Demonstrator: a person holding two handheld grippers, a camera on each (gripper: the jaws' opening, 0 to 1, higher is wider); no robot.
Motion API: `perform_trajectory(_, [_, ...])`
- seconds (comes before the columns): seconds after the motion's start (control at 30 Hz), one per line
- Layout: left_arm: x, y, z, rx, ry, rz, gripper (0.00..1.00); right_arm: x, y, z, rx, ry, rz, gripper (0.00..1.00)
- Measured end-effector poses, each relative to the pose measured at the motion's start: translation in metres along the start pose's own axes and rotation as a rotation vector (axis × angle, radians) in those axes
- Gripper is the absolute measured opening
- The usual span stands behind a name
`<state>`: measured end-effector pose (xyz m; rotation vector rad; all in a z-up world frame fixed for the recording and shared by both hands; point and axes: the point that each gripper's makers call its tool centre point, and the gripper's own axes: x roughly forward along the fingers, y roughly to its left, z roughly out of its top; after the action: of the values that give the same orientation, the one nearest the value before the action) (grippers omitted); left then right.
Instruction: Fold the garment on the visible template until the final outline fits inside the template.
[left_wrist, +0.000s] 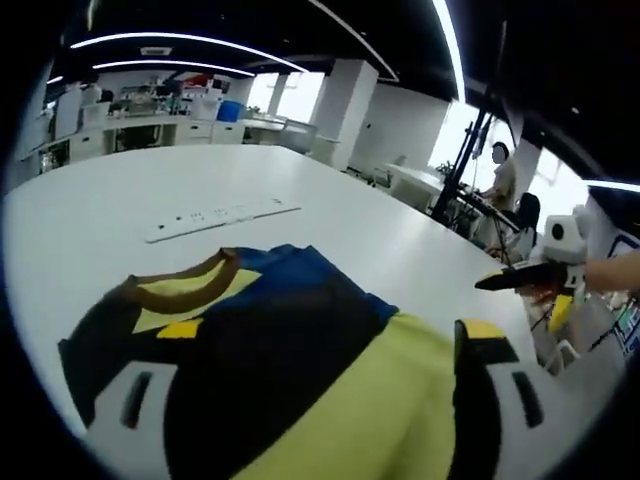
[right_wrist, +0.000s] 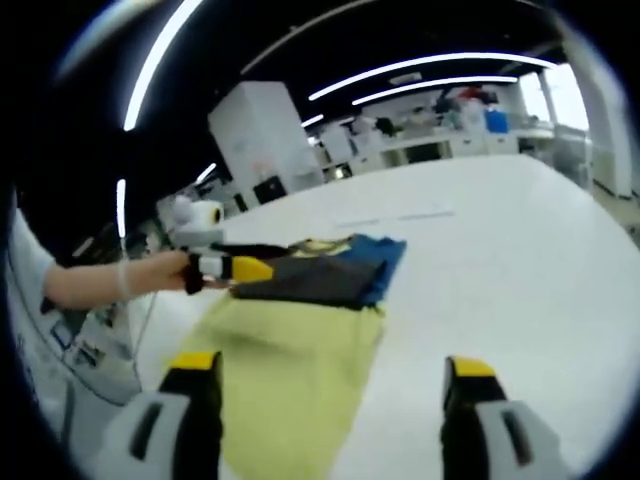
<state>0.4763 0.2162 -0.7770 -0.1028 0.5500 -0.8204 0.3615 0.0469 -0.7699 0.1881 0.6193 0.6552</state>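
A garment lies on the white table, with black and blue panels, a yellow-green panel and a brown collar. It spreads close under my left gripper, whose jaws stand wide apart, open, on either side of the fabric. In the right gripper view the garment lies ahead, its yellow-green part reaching the left jaw of my right gripper, which is open. A hand holds the left gripper over the black part. The right gripper comes in from the right, off the cloth.
A long white strip lies on the table beyond the garment, and shows faintly as the strip in the right gripper view. A seated person and a dark stand are past the table's far edge. Desks and shelves fill the background.
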Motion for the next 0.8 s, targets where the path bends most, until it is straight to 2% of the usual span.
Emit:
perform_trajectory(0.17, [-0.023, 0.001, -0.006, 0.007, -0.006, 0.012, 0.98, 0.001, 0.006, 0.004, -0.011, -0.004, 0.007, 0.91])
perform_trajectory(0.63, [-0.107, 0.013, -0.037, -0.033, 0.008, 0.077, 0.90, 0.007, 0.026, 0.006, -0.032, -0.006, 0.034, 0.91])
perform_trajectory(0.8, [-0.127, 0.013, -0.044, -0.033, 0.008, 0.093, 0.89, 0.005, 0.028, 0.007, -0.044, -0.007, 0.036, 0.91])
